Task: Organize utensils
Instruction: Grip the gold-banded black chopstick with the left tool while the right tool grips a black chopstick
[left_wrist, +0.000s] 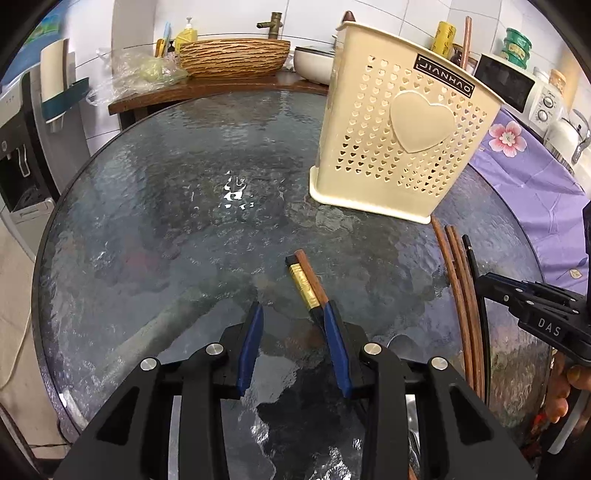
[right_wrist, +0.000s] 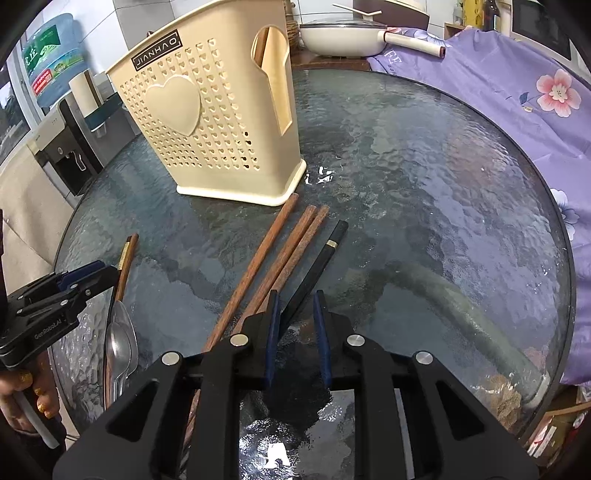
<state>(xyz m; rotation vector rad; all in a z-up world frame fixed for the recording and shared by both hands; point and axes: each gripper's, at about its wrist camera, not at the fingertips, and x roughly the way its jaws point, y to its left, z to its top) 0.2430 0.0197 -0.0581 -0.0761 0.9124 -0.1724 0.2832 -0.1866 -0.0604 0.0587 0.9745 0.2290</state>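
A cream perforated utensil holder with a heart on its front stands upright on the glass table. Three brown chopsticks and one black chopstick lie side by side in front of it. My right gripper is low over them. The black chopstick runs between its blue pads, with a gap still showing. Two spoons lie to the left, their brown and gold handles against the right pad of my open left gripper.
The round dark glass table ends close on every side. A purple floral cloth lies over its right edge. A white pan and a wicker basket sit on the counter behind it. A hand holds the left gripper.
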